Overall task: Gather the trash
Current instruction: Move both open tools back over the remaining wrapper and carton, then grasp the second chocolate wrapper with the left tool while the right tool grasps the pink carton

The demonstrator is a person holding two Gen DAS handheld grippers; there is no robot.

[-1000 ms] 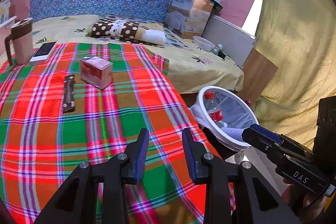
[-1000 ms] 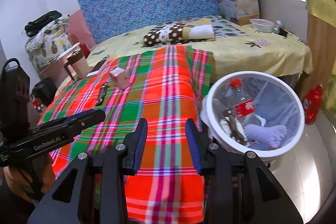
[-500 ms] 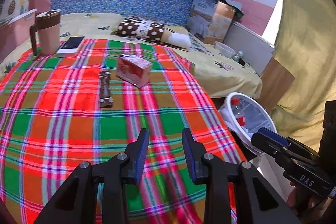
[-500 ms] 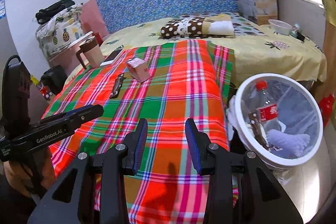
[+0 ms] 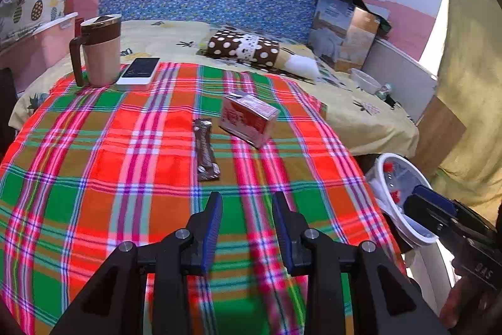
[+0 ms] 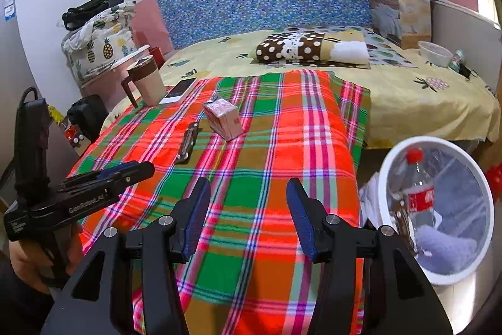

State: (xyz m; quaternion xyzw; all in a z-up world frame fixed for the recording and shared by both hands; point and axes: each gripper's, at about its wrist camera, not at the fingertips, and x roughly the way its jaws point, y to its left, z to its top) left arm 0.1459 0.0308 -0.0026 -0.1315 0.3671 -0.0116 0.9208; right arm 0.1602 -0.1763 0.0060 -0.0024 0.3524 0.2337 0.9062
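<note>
A red and white carton (image 5: 248,119) (image 6: 223,119) lies on the plaid cloth (image 5: 125,153). A brown snack wrapper (image 5: 205,150) (image 6: 187,142) lies just left of it. A white trash bin (image 6: 439,209) (image 5: 398,197) stands at the cloth's right side, holding a clear bottle with a red cap (image 6: 417,187) and other trash. My left gripper (image 5: 247,206) is open and empty, hovering over the cloth short of the wrapper. My right gripper (image 6: 248,200) is open and empty, over the cloth's near right part beside the bin.
A brown-lidded mug (image 5: 98,51) and a phone (image 5: 139,72) sit at the cloth's far left. A polka-dot pillow (image 5: 248,50), a cardboard box (image 5: 343,27) and a small bowl (image 5: 365,80) lie on the yellow bedsheet behind. Bags are piled at far left (image 6: 97,36).
Both grippers swung left, away from the bin and toward the carton and wrapper. The right gripper's jaws have opened wider. The bin has slid toward the right edge of both views.
</note>
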